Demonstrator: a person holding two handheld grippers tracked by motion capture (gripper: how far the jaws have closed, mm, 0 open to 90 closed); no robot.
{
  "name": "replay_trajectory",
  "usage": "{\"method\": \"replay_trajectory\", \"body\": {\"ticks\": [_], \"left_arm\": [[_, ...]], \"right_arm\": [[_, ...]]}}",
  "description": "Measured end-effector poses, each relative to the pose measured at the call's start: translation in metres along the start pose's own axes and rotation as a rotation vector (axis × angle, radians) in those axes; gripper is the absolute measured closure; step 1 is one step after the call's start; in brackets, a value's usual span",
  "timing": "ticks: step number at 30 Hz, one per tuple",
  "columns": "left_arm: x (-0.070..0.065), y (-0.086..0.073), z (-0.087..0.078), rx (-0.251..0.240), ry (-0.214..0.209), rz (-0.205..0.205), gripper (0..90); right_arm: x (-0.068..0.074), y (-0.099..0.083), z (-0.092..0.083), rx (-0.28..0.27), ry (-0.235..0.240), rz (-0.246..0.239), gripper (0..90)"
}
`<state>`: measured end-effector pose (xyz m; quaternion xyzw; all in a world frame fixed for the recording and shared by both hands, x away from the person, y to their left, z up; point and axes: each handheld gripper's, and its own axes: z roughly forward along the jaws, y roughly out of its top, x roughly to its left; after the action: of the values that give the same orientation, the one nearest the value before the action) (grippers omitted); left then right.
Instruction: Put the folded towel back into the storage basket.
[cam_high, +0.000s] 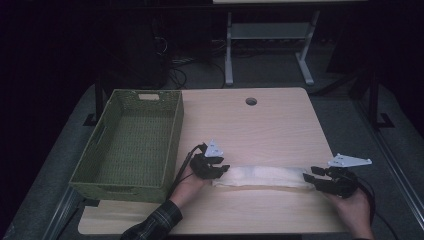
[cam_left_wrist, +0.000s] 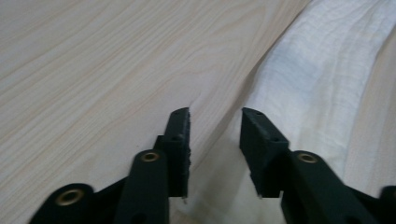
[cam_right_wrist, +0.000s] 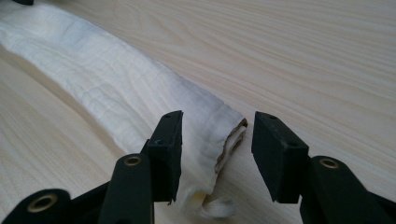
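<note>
1. A long white folded cloth (cam_high: 265, 177) is laid on the bench (cam_high: 270, 125), its long axis running straight from the left hand-held gripper (cam_high: 223, 168) to the right hand-held gripper (cam_high: 311, 176).
2. Left hand-held gripper: jaws part-open, nothing gripped; the cloth's end is seen just ahead & to one side of the jaw gap (cam_left_wrist: 317, 93).
3. Right hand-held gripper: jaws part-open, straddling the cloth's end (cam_right_wrist: 205, 135); pads not pressed on it.
4. Judged: the right is nearer a grasp; the green basket (cam_high: 131, 145) stands beyond the left.
</note>
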<state>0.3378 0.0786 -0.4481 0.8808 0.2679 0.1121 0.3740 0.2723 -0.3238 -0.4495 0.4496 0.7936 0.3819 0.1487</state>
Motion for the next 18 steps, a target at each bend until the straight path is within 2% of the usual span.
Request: {"method": "replay_trajectory", "body": {"ticks": [3,6,9,11,14,18], "left_arm": [[0.003,0.002,0.002,0.009,-0.013,-0.005,73.3],[0.004,0.004,0.002,0.008,-0.017,-0.006,84.7],[0.004,0.008,-0.001,0.001,-0.025,0.003,89.6],[0.004,0.013,0.000,0.008,-0.021,0.009,89.8],[0.007,0.016,0.004,0.023,-0.023,0.024,89.8],[0.009,0.014,0.013,0.060,-0.027,0.019,89.9]], "right_arm": [[0.001,-0.001,-0.001,0.000,0.002,-0.007,57.8],[0.006,-0.003,-0.007,0.002,0.007,-0.014,71.0],[0.012,-0.004,-0.011,-0.004,0.010,-0.037,80.9],[0.018,-0.005,-0.014,-0.002,0.014,-0.048,89.0],[0.025,-0.009,-0.015,0.017,0.048,-0.043,89.8],[0.031,-0.014,-0.006,0.065,0.075,-0.056,89.9]]}}
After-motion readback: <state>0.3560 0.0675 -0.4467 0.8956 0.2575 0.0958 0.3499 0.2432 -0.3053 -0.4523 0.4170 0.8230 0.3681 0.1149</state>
